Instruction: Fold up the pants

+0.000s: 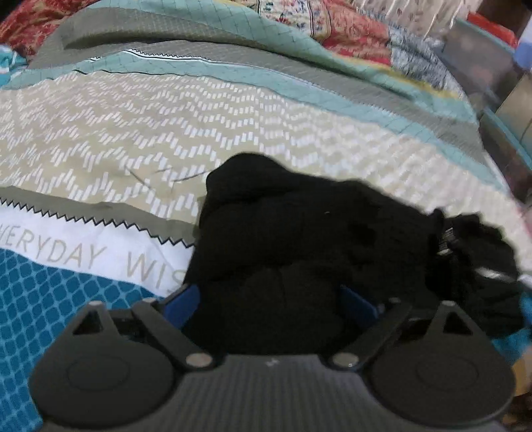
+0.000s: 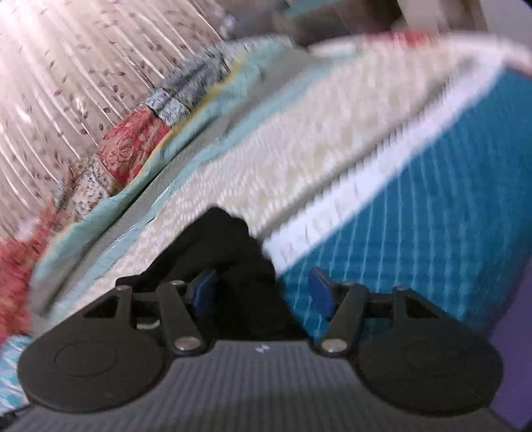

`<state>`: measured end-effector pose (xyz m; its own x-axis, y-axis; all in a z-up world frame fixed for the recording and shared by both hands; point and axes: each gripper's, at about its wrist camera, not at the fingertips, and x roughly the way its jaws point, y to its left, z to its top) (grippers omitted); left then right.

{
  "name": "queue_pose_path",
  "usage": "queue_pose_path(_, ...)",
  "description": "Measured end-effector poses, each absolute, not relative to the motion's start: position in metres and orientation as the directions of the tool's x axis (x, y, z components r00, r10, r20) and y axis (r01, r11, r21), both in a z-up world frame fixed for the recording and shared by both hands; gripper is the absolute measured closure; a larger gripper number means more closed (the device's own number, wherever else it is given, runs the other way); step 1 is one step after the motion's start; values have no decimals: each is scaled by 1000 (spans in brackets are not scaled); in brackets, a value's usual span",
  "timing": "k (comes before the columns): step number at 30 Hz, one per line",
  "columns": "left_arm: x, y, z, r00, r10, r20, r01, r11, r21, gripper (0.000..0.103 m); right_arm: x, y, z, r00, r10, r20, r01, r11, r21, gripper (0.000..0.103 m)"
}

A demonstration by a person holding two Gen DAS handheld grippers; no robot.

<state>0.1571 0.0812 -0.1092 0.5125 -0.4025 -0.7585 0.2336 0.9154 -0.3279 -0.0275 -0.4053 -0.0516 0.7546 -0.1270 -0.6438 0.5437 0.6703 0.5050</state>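
The black pants [image 1: 299,239] lie bunched in a heap on the patterned bedspread [image 1: 166,139]. My left gripper [image 1: 269,299] has its blue fingers [image 1: 181,304] wide apart with a thick bundle of the pants between them. In the blurred right wrist view the black pants [image 2: 232,266] lie between the fingers of my right gripper [image 2: 262,292]. Its blue fingers [image 2: 319,292] stand apart, and the cloth sits against the left one. The fingertips of both grippers are partly hidden by cloth.
The bedspread has beige zigzag, grey, teal and white bands with lettering [image 1: 76,256]. A red floral quilt [image 1: 349,30] lies at the far side. A leaf-print curtain [image 2: 66,83] hangs behind the bed. Dark furniture [image 1: 492,83] stands at the right.
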Motion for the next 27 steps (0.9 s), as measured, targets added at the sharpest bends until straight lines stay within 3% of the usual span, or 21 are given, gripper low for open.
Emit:
queue_pose_path(2,149,94,-94,525,-465,-713,239,884,-401,11,-27,-407,-60,759,-96,-644,547,630,551,42)
queue_pose_path(3,144,104,-86,534,-499,-683,236,863,-446,11,-26,-406,-61,764,-86,-640,541,626,561,51)
queue_pose_path(4,141,112,-80,544,-517,-661,229,849,-476,11,-24,-404,-59,770,-49,-636,518,629,580,83)
queue_pose_path(7,137,134,-64,578,-537,-615,198,823,-532,10,-20,-386,-37,779,-14,-626,489,639,594,87)
queue_pose_path(10,137,156,-56,598,-575,-558,162,769,-619,10,-9,-363,-6,829,47,-557,379,684,623,88)
queue_pose_path(15,143,182,-51,642,-607,-469,104,675,-731,10,28,-271,46,849,261,-460,55,822,567,88)
queue_pose_path(21,142,192,-61,653,-568,-501,59,698,-714,10,86,-140,25,696,485,-530,-249,854,456,88)
queue_pose_path(23,140,194,-66,650,-552,-521,39,710,-703,10,107,-109,-4,609,532,-589,-300,841,451,70)
queue_pose_path(25,138,198,-72,645,-543,-538,23,717,-697,10,114,-95,-28,516,574,-636,-349,819,455,60)
queue_pose_path(27,136,200,-76,644,-540,-542,20,720,-693,10,103,-106,-22,535,596,-599,-359,802,477,52)
